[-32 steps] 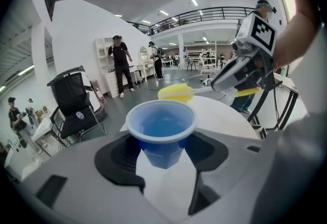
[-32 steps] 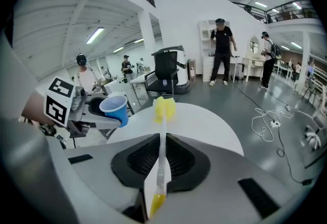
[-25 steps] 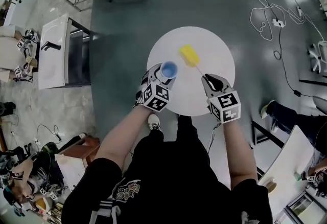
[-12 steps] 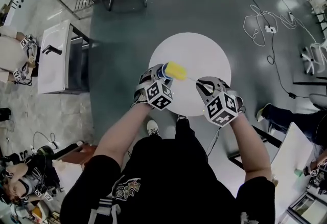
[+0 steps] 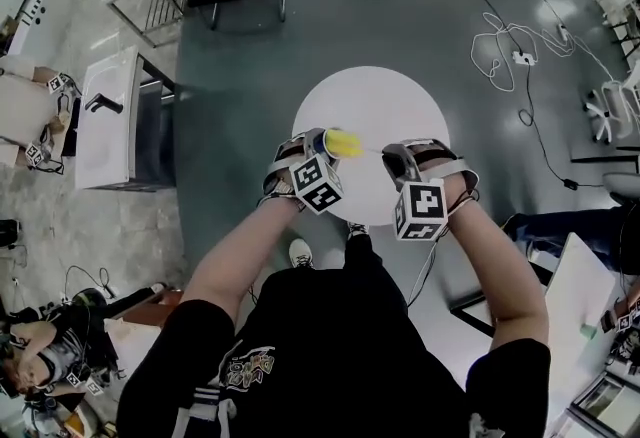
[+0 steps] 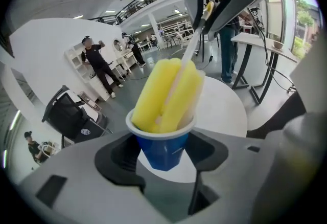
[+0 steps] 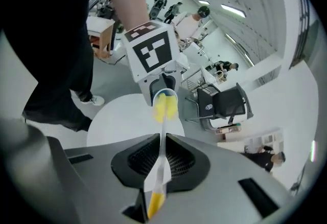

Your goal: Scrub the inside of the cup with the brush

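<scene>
So that the brush (image 6: pixel 166 96) reaches inside, the left gripper (image 6: pixel 162 164) is clamping the cup (image 6: pixel 163 146) tilted rightward. The right gripper (image 7: pixel 161 159) is pinching the handle (image 7: pixel 161 141).

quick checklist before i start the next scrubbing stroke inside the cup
1. Cup grip: ok. The left tongs are shut on the blue cup, with the pads against its sides.
2. Brush grip: ok. The right tongs are shut on the thin brush handle.
3. Head in the cup: ok. The lower end of the yellow sponge head is inside the rim, and most of it stands out above.
4. Head reaching the bottom: cannot tell. The cup wall hides it.
5. Cup free to move: ok. It is held off the white round table.
</scene>
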Demonstrator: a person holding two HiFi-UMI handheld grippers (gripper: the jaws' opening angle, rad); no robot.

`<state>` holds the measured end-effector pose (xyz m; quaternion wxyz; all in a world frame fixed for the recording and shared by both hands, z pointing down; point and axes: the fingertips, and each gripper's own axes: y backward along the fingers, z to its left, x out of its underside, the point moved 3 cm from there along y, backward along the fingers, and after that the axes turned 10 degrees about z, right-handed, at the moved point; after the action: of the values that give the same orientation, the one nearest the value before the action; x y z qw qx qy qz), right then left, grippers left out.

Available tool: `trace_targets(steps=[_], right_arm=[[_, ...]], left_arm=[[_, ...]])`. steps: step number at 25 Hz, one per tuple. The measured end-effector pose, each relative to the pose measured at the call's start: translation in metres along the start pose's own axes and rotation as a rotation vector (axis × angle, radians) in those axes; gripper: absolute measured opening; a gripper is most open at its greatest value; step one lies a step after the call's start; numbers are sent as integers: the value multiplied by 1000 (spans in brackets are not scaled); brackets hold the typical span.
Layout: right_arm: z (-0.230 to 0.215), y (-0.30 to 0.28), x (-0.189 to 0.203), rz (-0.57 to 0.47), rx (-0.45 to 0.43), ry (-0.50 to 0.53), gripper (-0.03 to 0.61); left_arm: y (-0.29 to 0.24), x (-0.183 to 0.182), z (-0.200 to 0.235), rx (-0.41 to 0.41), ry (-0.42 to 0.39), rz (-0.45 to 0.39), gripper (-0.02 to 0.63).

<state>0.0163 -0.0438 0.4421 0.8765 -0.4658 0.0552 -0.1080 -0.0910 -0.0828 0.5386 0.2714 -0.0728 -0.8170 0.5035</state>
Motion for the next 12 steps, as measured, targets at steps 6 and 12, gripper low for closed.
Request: trace_targets(steps=[6, 12], right_arm=[[-6, 9, -16, 0, 176, 305, 49], [-1, 12, -36, -86, 248, 402, 49]], left_arm=[[6, -1, -9, 73, -113, 38, 270], [15, -5, -20, 151, -214, 43, 270]])
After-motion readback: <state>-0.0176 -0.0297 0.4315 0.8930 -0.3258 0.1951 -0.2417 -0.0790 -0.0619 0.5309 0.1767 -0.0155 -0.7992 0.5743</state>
